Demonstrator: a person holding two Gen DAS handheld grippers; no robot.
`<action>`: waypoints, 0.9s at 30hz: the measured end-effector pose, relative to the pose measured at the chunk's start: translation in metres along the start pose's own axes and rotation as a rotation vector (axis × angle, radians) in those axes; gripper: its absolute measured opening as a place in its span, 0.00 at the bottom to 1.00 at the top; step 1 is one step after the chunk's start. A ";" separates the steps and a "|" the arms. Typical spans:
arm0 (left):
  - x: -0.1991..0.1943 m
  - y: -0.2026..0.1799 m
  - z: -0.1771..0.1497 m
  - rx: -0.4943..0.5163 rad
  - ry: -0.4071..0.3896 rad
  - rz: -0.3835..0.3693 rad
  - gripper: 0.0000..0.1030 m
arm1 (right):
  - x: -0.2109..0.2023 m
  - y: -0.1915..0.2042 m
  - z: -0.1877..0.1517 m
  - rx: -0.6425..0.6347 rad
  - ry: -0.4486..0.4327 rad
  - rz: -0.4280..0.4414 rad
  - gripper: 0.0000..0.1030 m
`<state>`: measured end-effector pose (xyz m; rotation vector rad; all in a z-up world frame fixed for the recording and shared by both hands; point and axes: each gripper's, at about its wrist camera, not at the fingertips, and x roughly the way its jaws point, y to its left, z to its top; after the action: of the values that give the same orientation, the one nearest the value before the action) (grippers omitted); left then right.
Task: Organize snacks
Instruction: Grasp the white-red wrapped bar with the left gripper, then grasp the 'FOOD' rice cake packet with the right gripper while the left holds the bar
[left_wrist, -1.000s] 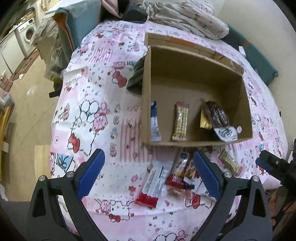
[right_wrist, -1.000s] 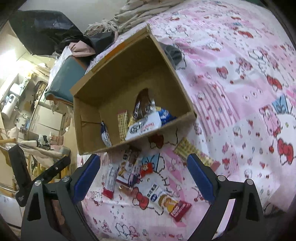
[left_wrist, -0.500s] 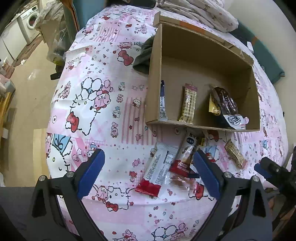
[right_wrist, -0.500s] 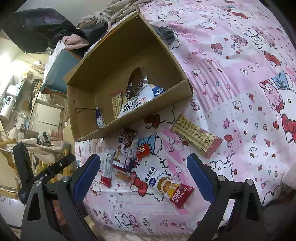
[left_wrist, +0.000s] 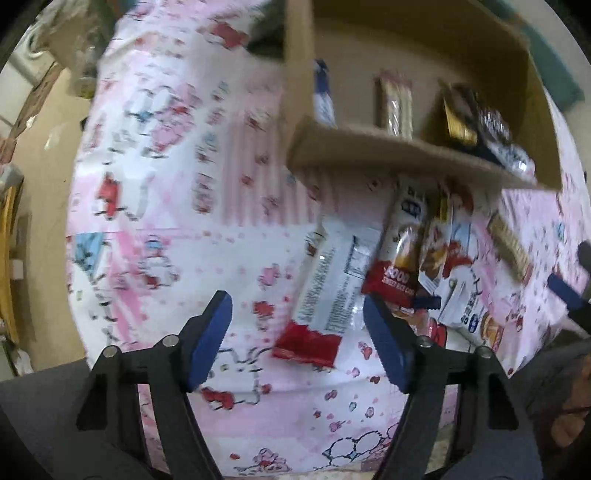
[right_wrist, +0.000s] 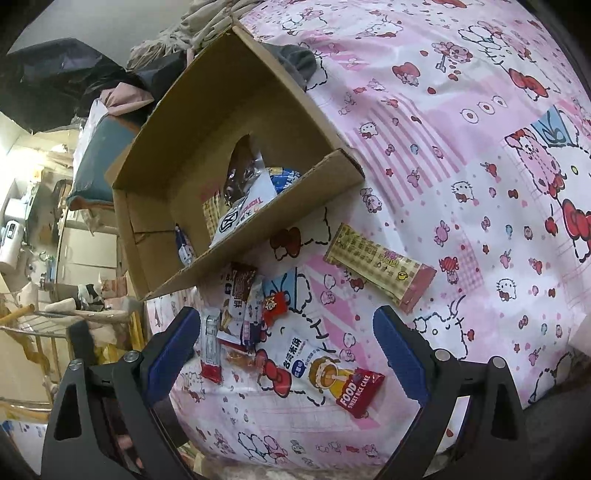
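Observation:
Loose snacks lie on the pink cartoon bedspread (left_wrist: 177, 206) in front of an open cardboard box (left_wrist: 406, 155). My left gripper (left_wrist: 299, 328) points straight down over a white packet with a red end (left_wrist: 332, 288). Its jaws are closing, and the packet's red end lies between the blue pads (left_wrist: 218, 332), which stand clear of it. Beside it lies a red-ended sweet rice cake packet (left_wrist: 399, 258). My right gripper (right_wrist: 284, 350) hangs open over another rice cake packet (right_wrist: 325, 369), holding nothing. A yellow plaid bar (right_wrist: 380, 266) lies to the right. The box (right_wrist: 258, 229) holds several snacks.
Inside the box are a blue-white stick (left_wrist: 323, 96), a plaid bar (left_wrist: 393, 103) and a dark wrapper (left_wrist: 480, 114). A dark cloth (right_wrist: 299, 62) lies behind the box. The bed edge drops to the floor (left_wrist: 44, 173) on the left. Crumpled bedding (right_wrist: 184, 29) lies beyond.
My left gripper has sunk toward the loose snacks and its jaws have narrowed around the white packet's red end. The right gripper has drawn slightly closer to the bedspread, still open.

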<state>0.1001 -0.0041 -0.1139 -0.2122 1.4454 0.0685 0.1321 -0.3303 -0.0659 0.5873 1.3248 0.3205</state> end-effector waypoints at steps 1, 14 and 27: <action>0.004 -0.003 0.001 0.011 0.001 0.002 0.56 | 0.000 -0.001 0.000 0.002 -0.001 -0.001 0.94; -0.004 -0.020 0.002 0.067 -0.016 0.059 0.25 | 0.040 0.037 -0.023 -0.344 0.177 -0.204 0.94; -0.027 -0.002 -0.001 -0.017 -0.048 0.017 0.25 | 0.105 0.060 -0.074 -0.677 0.379 -0.442 0.78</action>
<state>0.0957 -0.0037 -0.0872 -0.2110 1.3989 0.0992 0.0911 -0.2093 -0.1264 -0.3507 1.5505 0.4967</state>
